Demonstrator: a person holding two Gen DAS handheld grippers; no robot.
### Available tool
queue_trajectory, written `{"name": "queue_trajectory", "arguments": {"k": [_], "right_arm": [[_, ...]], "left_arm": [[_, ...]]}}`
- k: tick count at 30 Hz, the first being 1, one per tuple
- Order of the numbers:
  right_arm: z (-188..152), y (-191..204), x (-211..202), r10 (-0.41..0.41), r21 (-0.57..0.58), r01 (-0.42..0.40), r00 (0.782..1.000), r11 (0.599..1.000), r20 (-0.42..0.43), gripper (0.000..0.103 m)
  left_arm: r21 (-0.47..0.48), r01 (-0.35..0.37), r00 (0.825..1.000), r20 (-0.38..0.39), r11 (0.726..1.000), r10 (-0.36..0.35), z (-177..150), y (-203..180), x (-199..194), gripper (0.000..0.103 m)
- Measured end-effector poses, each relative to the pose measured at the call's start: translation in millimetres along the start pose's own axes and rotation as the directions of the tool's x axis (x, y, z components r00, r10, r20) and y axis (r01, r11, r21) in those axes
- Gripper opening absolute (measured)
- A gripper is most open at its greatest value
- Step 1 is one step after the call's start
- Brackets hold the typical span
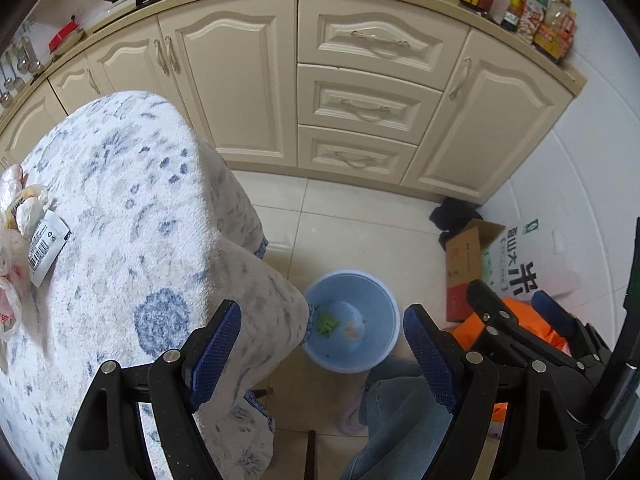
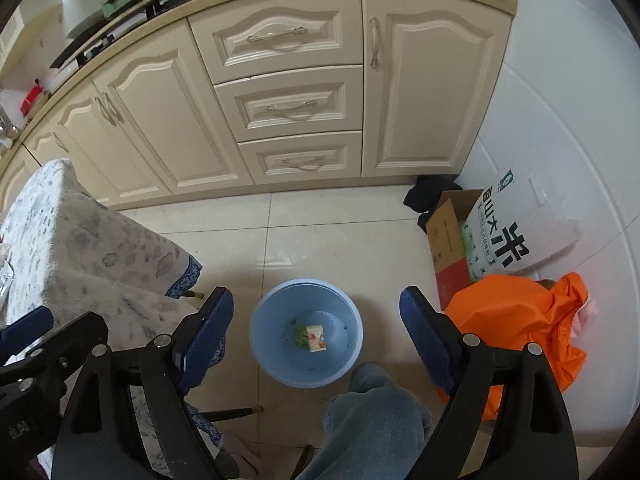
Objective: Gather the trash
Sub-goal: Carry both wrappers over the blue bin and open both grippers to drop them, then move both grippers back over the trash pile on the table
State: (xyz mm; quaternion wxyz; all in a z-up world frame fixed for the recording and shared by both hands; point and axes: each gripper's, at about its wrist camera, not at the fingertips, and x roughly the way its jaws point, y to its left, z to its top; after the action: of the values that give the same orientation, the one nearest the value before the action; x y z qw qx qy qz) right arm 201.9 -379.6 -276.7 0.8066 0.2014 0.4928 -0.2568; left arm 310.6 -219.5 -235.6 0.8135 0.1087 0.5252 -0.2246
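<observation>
A light blue bin [image 1: 380, 304] stands on the tiled floor beside the table, straight below both grippers. A green scrap [image 1: 328, 324] and a white-and-orange carton [image 2: 315, 338] lie at the bottom of the bin [image 2: 272, 320]. My left gripper [image 1: 322, 310] hangs open over the bin and the table's corner, with nothing between its blue pads. My right gripper [image 2: 316, 294] is open too, above the bin and empty. More trash lies at the left edge of the table [image 1: 120, 200]: a barcoded wrapper [image 1: 46, 246] and crumpled plastic bags [image 1: 16, 204].
Cream cabinets [image 2: 288, 108] run along the back. At the right stand a cardboard box [image 2: 448, 244], a white rice bag [image 2: 508, 224] and an orange bag [image 2: 516, 320]. A person's leg in jeans [image 2: 372, 420] is right next to the bin.
</observation>
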Motion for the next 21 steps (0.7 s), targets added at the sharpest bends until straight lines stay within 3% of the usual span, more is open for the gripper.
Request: {"name": "queue_trajectory", "arguments": {"k": [11,21], "right_arm": [[-4.7,-3.1,-21.1,-0.020,0.001,0.020,1.000,1.000,0.020,0.087],[-13.8,5.8,-62.0,-0.014,-0.009,0.015,0.996,1.000,0.086,0.087]], "left_arm": [[0.028,0.025,1.000,0.017,0.999,-0.025,-10.5,1.0,-26.5,0.080],[0.020,0.027,0.997,0.076,0.999,-0.029,-36.9,14.1,-76.3,0.080]]}}
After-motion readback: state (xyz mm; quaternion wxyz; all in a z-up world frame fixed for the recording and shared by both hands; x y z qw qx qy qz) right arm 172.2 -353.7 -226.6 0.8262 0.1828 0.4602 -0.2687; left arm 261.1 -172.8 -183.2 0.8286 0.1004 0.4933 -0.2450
